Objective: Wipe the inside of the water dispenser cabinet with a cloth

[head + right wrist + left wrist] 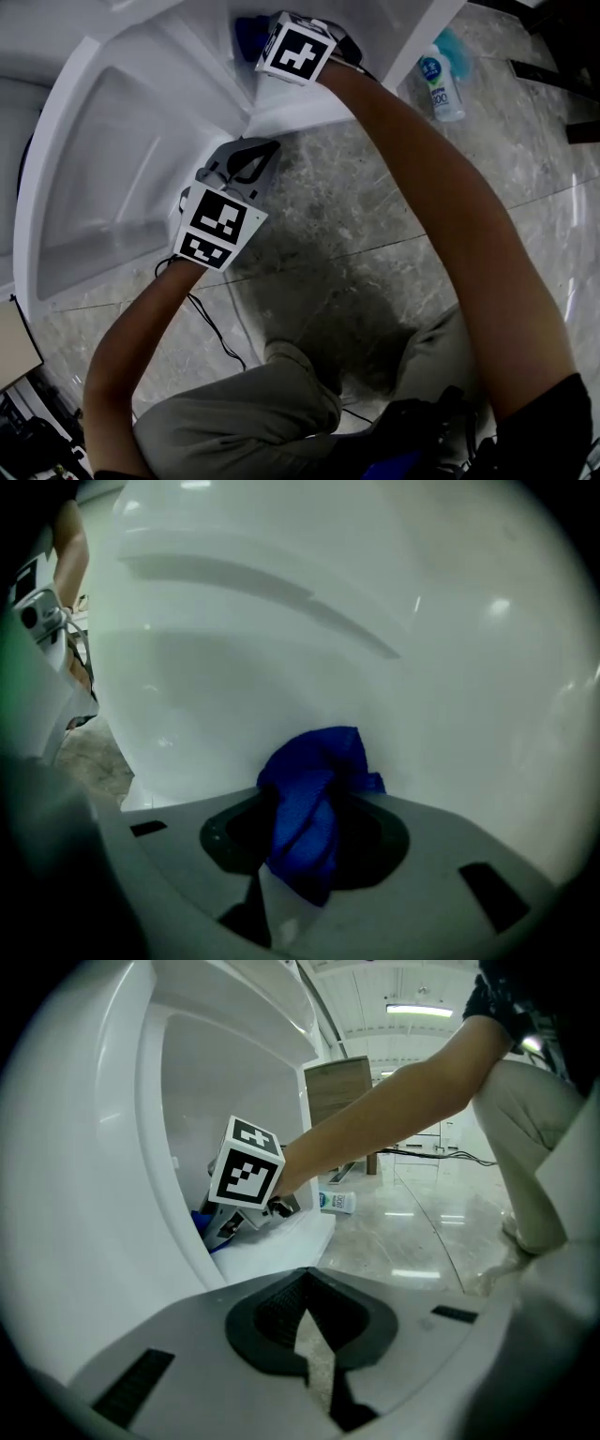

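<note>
A bunched blue cloth [314,803] is clamped in my right gripper [305,855], which is shut on it and presses it against the white inner wall [309,639] of the water dispenser cabinet. In the head view the right gripper [272,42] reaches into the cabinet opening [187,37] at the top, a bit of blue cloth [248,37] showing beside its marker cube. My left gripper [246,164] hovers lower, by the open white cabinet door [94,169], jaws shut with nothing in them. The left gripper view shows its shut jaws [314,1344] and the right gripper [220,1227] with the cloth inside the cabinet.
A plastic bottle with a blue label [441,80] lies on the grey marbled floor [375,216] to the right of the cabinet. The person's knees and trousers [244,412] fill the bottom of the head view. A black cable [211,323] trails over the floor.
</note>
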Demonstrator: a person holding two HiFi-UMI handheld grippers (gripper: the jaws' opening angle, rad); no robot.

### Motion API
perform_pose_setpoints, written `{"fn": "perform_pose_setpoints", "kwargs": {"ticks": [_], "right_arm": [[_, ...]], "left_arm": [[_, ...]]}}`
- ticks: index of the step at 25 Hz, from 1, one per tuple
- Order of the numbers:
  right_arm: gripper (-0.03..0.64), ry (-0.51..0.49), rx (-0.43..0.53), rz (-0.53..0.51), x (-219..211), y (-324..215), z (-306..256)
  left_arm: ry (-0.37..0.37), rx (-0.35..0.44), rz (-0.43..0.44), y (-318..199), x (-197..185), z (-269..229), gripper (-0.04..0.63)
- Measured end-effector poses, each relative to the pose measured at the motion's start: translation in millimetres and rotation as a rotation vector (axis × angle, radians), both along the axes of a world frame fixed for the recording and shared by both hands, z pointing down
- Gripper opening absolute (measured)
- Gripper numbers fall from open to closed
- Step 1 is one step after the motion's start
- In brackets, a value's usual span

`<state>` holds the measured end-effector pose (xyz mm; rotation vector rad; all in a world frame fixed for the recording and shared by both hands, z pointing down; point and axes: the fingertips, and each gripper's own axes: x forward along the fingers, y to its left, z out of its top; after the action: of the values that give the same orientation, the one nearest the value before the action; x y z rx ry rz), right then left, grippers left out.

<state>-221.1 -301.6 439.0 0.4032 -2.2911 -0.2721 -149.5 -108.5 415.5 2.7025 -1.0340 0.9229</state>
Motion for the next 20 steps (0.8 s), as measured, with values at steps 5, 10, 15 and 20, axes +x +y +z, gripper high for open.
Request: {"fn": "perform_pose_setpoints", "kwargs": {"ticks": [5, 10, 15, 20], "right_arm": [[0.123, -0.004, -0.044, -0.020, 2.7, 18.3, 3.6], [0.123, 0.068, -0.040, -0.182, 11.0, 57.5, 2.6], [0.123, 0.033, 0.032, -0.044, 3.0, 20.0, 0.8], [0.123, -0.029, 0.007, 0.103, 2.8, 0.0, 0.5]], "left_arm": [[0.012, -0.015, -0.020, -3.6, -4.9, 3.0, 0.006], [0.017, -0.025, 0.000, -1.6, 5.5, 7.6, 0.006], [0.031, -0.022, 0.002, -3.6, 12.0, 3.2, 0.006], [0.046, -0.015, -0.001, -2.3, 14.3, -0.5, 0.006]]}}
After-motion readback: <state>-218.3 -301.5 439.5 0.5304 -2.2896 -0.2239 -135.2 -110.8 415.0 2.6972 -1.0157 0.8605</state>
